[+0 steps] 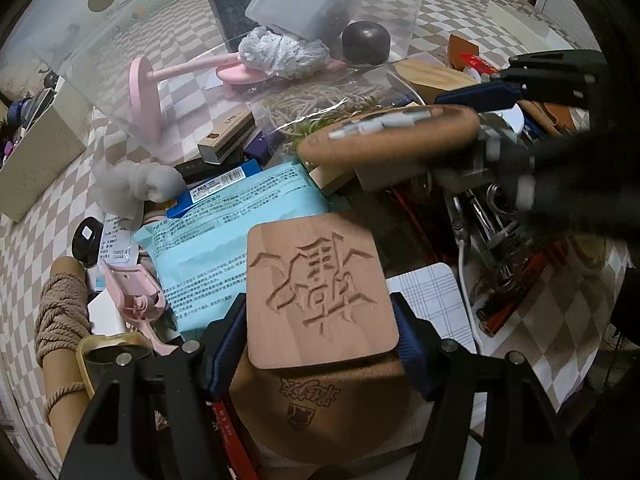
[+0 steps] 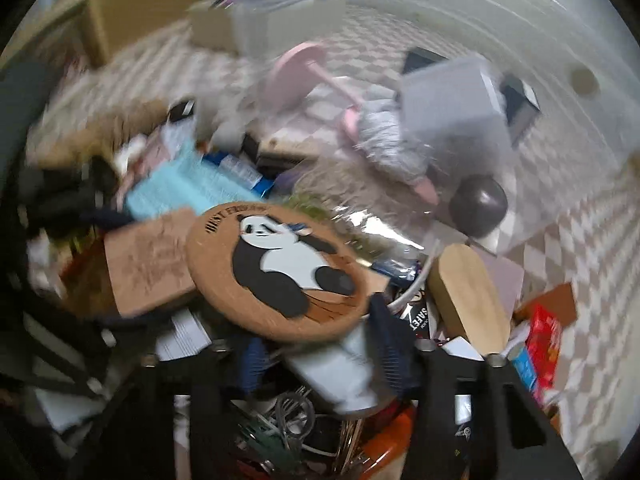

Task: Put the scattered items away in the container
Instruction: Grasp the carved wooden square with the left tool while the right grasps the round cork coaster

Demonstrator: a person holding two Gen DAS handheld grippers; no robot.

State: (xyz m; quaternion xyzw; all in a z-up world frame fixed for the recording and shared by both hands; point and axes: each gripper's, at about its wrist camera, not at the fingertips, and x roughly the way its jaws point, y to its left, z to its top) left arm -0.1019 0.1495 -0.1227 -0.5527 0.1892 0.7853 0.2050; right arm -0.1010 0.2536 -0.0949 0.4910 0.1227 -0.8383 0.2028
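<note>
Left gripper (image 1: 322, 316): matte black angular frame, dark blue ribbed pads (image 1: 408, 330) on the inner finger faces, silver round screw heads at 10 and 2 o'clock of the frame. Right gripper (image 2: 320, 354): same black frame, blue ribbed pads (image 2: 390, 346), silver bolts atop both finger mounts; image blurred.

Nothing fancy besides the clutter, just a checkered tablecloth (image 1: 24, 248) under it all and a plain beige box (image 1: 44, 160) off on the left.
</note>
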